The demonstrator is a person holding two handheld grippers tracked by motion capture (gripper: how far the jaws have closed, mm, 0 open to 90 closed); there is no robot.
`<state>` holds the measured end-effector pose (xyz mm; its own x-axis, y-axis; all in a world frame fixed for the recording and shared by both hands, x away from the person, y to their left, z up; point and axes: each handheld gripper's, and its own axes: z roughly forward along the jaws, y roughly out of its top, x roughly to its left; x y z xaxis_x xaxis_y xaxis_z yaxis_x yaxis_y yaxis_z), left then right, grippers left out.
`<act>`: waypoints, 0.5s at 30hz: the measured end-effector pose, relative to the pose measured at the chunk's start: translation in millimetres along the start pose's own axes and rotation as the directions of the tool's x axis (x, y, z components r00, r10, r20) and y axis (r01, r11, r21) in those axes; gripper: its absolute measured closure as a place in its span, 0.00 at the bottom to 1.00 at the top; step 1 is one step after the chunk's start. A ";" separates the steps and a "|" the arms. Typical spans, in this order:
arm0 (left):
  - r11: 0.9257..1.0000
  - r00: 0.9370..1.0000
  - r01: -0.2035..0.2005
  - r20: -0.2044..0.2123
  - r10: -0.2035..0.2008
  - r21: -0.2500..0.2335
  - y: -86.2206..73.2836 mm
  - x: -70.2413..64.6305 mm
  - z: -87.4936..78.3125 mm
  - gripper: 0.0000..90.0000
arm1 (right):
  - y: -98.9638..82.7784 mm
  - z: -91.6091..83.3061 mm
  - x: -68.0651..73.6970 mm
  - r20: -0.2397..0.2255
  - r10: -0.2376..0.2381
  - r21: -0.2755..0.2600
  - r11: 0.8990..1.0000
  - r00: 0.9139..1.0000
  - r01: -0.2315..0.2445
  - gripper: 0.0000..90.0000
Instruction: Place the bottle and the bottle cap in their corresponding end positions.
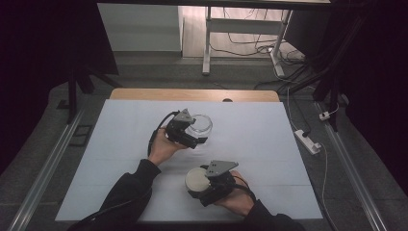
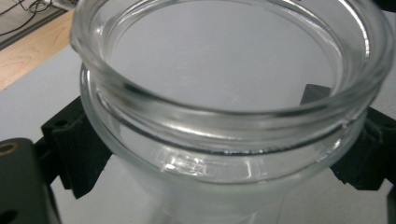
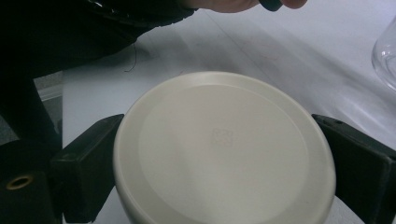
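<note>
A cream round lid is pinched at its rim between the two black jaws of the right gripper, its flat face turned toward that gripper's camera. In the high view it is held nearer the person than the glass jar, close to the near edge of the white table cover. The jar is clamped below its thick rim by the left gripper, a jaw pressed on each side; its open mouth is seen wide and unobstructed. Bare cover is left all round the jar, widest to its left and right. The wooden table edge is seen beyond the jar.
</note>
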<state>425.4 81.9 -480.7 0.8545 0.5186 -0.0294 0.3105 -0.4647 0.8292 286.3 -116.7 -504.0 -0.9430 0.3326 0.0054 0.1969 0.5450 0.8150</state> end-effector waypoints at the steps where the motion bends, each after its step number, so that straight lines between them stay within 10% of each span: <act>1: 1.000 1.000 -0.001 -0.001 0.001 0.003 -0.5 1.2 1.1 0.08 | -0.4 0.6 -0.4 0.001 0.001 -0.001 1.000 1.000 -0.001 0.08; 15: 1.000 0.999 0.015 -0.030 -0.015 0.023 -11.0 15.6 16.3 0.08 | -11.8 13.1 -9.5 0.022 0.014 0.027 1.000 1.000 -0.015 0.08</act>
<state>442.1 83.5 -499.4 0.8368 0.5469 -0.0247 0.3333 -0.4732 0.8155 296.5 -116.2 -521.3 -0.9341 0.3570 0.0042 0.2177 0.5603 0.7991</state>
